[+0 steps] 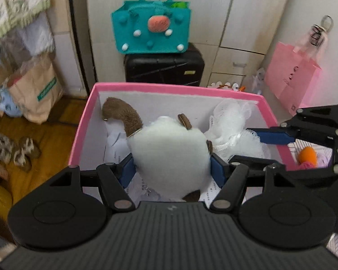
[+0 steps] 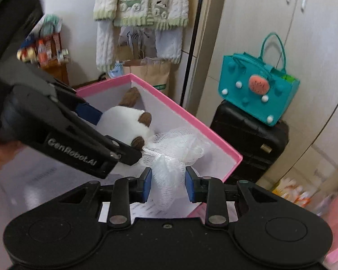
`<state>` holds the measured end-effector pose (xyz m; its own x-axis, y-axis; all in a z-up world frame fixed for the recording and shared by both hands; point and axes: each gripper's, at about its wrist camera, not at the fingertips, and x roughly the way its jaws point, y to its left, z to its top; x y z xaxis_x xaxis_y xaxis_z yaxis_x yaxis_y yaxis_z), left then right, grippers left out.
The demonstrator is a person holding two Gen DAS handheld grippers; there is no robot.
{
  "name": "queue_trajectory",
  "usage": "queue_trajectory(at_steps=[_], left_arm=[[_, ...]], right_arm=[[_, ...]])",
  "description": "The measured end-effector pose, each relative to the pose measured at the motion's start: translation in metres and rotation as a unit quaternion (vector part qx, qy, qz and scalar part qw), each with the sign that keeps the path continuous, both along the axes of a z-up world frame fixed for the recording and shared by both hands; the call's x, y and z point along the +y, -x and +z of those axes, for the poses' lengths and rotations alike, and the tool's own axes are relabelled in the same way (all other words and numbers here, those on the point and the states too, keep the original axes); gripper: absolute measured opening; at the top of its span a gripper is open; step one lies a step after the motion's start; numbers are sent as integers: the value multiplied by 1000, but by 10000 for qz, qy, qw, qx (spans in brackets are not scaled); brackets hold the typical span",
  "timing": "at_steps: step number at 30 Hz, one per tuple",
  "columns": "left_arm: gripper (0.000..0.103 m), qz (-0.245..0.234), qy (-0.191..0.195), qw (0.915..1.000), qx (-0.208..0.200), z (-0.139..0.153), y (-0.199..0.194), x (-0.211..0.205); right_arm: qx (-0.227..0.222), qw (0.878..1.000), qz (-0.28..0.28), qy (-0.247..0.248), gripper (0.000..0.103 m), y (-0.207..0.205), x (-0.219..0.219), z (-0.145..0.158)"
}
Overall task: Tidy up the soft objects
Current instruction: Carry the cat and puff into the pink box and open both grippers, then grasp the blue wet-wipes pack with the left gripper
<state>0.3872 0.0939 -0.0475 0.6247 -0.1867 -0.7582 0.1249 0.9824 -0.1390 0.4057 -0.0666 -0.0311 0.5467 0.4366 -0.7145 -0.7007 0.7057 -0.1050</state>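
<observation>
Both tongs clamped: left [image 1: 171, 169] on round fluffy plush [image 1: 169, 157], right [image 2: 168, 181] on frilly mesh pouf [image 2: 171, 157].

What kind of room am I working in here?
Likely a bedroom or storage corner of a home: white wardrobe doors behind, a black suitcase with a teal felt bag on it, and a knitted child's cardigan hanging on the wall.

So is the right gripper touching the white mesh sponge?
Touching. The right wrist view shows the right gripper with both blue pads pressed into the white mesh sponge.
</observation>
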Motion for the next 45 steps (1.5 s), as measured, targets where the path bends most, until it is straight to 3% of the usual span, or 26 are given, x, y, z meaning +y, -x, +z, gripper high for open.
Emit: queue_trajectory(at_steps=[2, 7, 10, 16, 23, 26, 28, 33, 38, 45], left_arm=[[68, 3, -86, 10000, 45, -2, -1, -3], [75, 11, -72, 10000, 62, 8, 6, -4], [88, -67, -209, 9990, -394, 31, 25, -2], [88, -353, -631, 9923, -1001, 83, 79, 0], [91, -801, -735, 9885, -1054, 124, 144, -12], [91, -1089, -473, 9882, -966, 133, 167, -25], [91, -1011, -286, 9897, -969, 137, 180, -32], [91, -1388, -105, 9854, -978, 138, 209, -67], [91, -1897, -42, 9772, -955, 121, 224, -104], [90, -1600, 735, 9810, -812, 67, 234, -129]], right_arm=[[-89, 9995, 141, 252, 40, 1, 6, -2], [-394, 9984, 126, 373, 68, 14, 4, 6], [-462, 9989, 34, 68, 69, 24, -11, 27], [-692, 9951, -444, -556, 70, 71, -57, 80], [33, 9900, -897, -1092, 71, 112, -114, 105], [-101, 9897, -1045, -970, 71, 135, -131, 104], [-155, 9897, -1095, -912, 71, 149, -140, 103], [-150, 9886, -1117, -1002, 72, 185, -169, 101], [-113, 9878, -1149, -1045, 72, 216, -193, 91], [42, 9827, -1502, -1084, 72, 234, -219, 65]])
